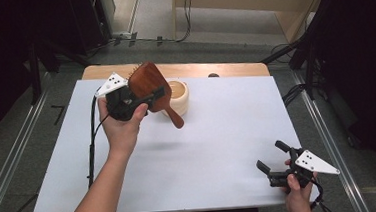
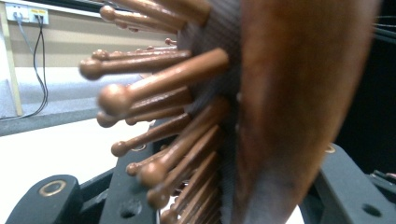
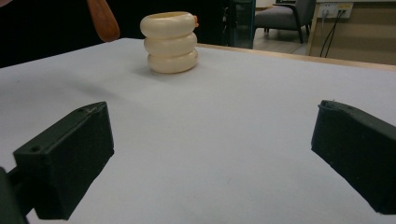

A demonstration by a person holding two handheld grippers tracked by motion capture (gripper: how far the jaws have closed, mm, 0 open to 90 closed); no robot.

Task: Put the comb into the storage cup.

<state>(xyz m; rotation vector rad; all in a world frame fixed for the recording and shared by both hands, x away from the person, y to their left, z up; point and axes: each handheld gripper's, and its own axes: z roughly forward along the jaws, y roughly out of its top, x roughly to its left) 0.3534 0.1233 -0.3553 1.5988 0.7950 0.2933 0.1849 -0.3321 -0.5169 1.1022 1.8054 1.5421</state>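
Two grippers, left gripper (image 1: 143, 100) fingers clamping wooden hairbrush (image 1: 147, 84), right gripper (image 1: 274, 156) fingers wide

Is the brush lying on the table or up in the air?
Up in the air. The left gripper is shut on the wooden hairbrush, lifting it above the white table, its handle hanging down by the cream holder.
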